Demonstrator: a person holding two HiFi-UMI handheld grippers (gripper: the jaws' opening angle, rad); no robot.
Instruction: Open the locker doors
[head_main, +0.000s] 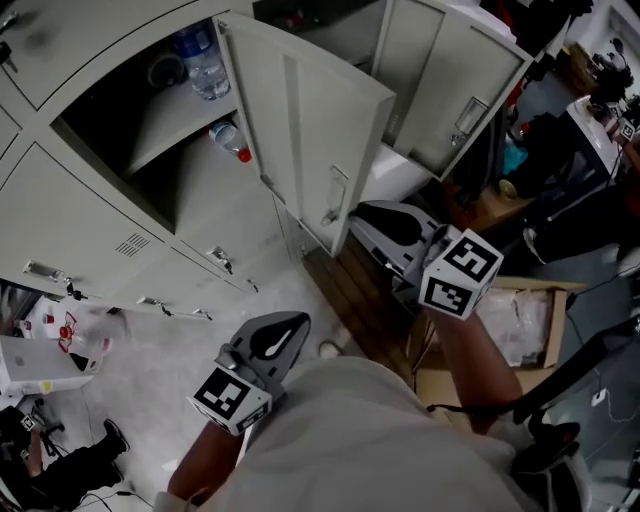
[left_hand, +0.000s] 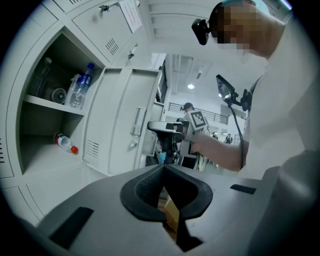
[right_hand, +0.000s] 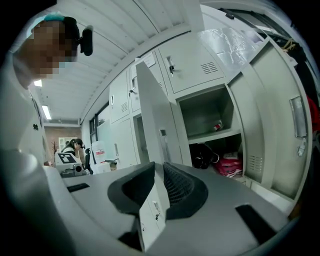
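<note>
"Where was the door when you looked over?"

"The pale grey sheet-metal locker door (head_main: 300, 120) stood swung well out from the tall grey locker bank (head_main: 60, 40). It was hinged along one side edge of its open compartment."

"And the claw on it?"

"The right claw (head_main: 362, 218) had the door's free edge between its pads and was pinching the sheet metal. It gripped just beside the slim upright handle (head_main: 335, 195). From along that claw, the panel rose edge-on straight out of the jaws."

"What about the other one?"

"The left claw (head_main: 290, 325) was pressed together on nothing. It hung lower and well apart from the door, in front of the closed lower doors (head_main: 90, 215) of the bank. Its tips pointed towards the open door, with the right claw at the far edge of that door."

"Could you see inside the compartment?"

"Yes. A clear plastic water bottle (head_main: 205, 62) stood upright on the upper shelf. A small bottle with a red cap (head_main: 232, 142) lay on its side on the shelf below."

"Was anything else open?"

"A second grey door (head_main: 450, 80) stood open further along the bank, past the one being held. A brown cardboard box (head_main: 556, 325) sat on the floor beyond the person's right arm."
</note>
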